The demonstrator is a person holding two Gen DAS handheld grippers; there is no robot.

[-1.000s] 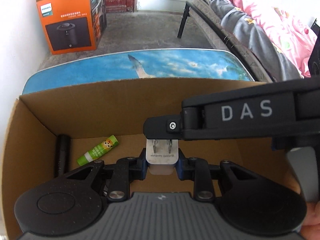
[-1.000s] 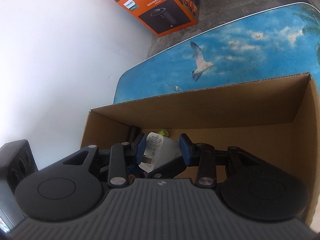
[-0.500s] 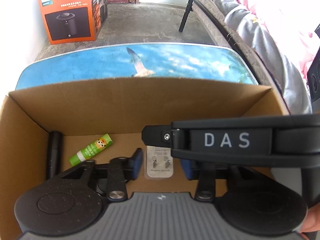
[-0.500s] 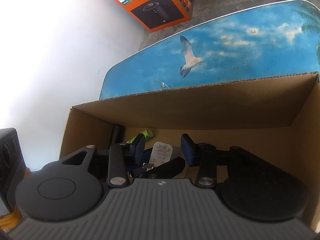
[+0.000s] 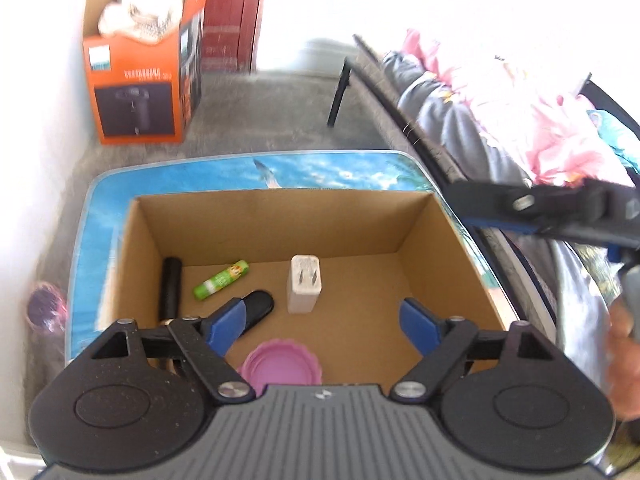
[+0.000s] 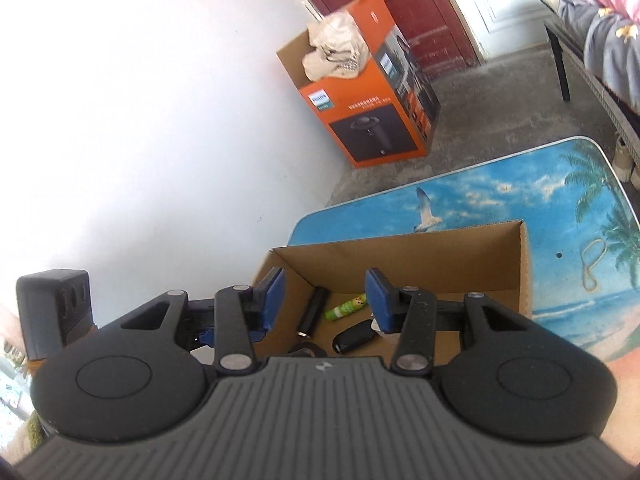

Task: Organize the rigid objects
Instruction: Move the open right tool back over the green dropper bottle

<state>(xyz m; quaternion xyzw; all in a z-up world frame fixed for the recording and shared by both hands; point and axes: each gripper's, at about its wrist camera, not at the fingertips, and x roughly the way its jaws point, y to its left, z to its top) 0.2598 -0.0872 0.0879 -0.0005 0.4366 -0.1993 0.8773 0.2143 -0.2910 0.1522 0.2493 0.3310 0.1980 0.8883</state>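
Observation:
A brown cardboard box (image 5: 280, 216) stands on the blue seagull-print table (image 5: 320, 168). On its floor lie a white plug charger (image 5: 304, 285), a green glue stick (image 5: 221, 279), a black cylinder (image 5: 170, 288), a black key fob (image 5: 256, 307) and a pink lid (image 5: 282, 367). My left gripper (image 5: 322, 326) is open and empty, high above the box. My right gripper (image 6: 326, 298) is open and empty above the box's left end; the glue stick (image 6: 346, 307), cylinder (image 6: 314, 310) and fob (image 6: 354, 336) show between its fingers. It also shows in the left wrist view (image 5: 560, 208) at the right.
An orange Philips carton (image 5: 140, 92) stands on the concrete floor beyond the table, next to a red door (image 6: 400, 12). A bed with grey and pink bedding (image 5: 500, 120) runs along the right. A rubber band (image 6: 592, 264) lies on the table right of the box. A black device (image 6: 52, 312) is at left.
My left gripper let go of the white charger, which now lies on the box floor, opened wide and rose. My right gripper also opened and pulled up and away.

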